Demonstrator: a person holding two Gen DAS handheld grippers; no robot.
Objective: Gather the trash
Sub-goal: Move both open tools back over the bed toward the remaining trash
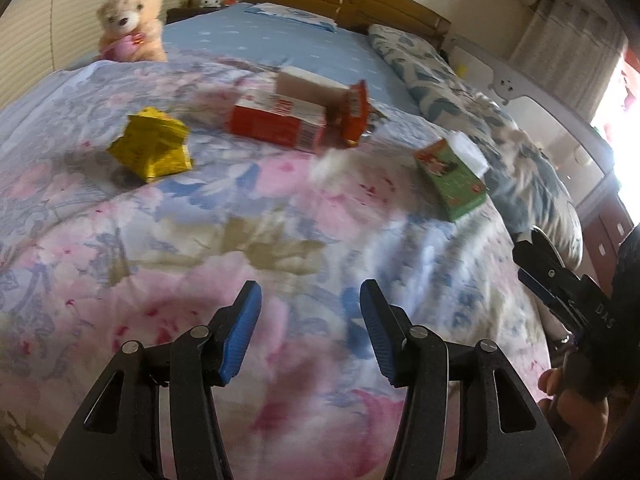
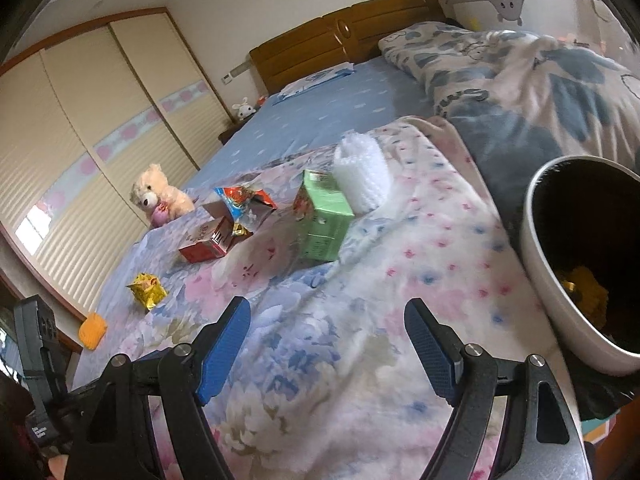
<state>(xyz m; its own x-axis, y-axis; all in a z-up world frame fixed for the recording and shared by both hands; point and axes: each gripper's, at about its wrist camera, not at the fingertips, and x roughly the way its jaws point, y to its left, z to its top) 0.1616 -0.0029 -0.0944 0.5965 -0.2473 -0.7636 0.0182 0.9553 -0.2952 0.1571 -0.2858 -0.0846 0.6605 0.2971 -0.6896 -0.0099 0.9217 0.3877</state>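
Both hands empty over the bed, left gripper fingers half open, right gripper wider; reach step: green carton at 12 o'clock, bin at 3, so next I advance and straddle it.

Both grippers, left gripper and right gripper, had black frames, silver screws and blue ribbed pads.

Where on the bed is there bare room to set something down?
The quilt is bare in front of both open grippers, left gripper and right gripper, up to the green carton. The blue sheet behind is bare too. It is crowded around the red box and the wrapper.
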